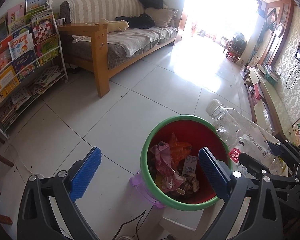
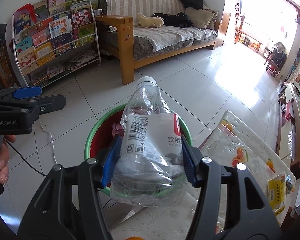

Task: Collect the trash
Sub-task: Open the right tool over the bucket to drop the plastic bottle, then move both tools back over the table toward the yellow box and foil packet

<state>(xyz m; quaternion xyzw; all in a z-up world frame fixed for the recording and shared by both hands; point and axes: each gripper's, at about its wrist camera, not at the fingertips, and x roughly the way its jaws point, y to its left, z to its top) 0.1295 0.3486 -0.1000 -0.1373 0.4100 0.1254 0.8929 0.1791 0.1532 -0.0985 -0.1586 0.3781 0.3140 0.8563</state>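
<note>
A red trash bin with a green rim [image 1: 150, 140] stands on the tiled floor, holding wrappers and a small carton [image 1: 188, 167]. It also shows in the right wrist view [image 2: 94, 128]. My right gripper [image 2: 149, 156] is shut on a crushed clear plastic bottle [image 2: 150, 136] with a white cap, held above the bin. The bottle [image 1: 228, 124] and right gripper [image 1: 278, 156] show at the right of the left wrist view. My left gripper [image 1: 148, 172] is open and empty, its right pad over the bin's opening. It also shows in the right wrist view [image 2: 28, 93].
A table with a fruit-print cover [image 2: 240, 140] stands right of the bin, with a yellow packet [image 2: 276, 192] on it. A wooden sofa [image 1: 118, 38] and a book rack [image 1: 24, 56] stand at the back. A purple stool [image 1: 138, 182] sits beside the bin. Cables [image 2: 50, 138] trail on the floor.
</note>
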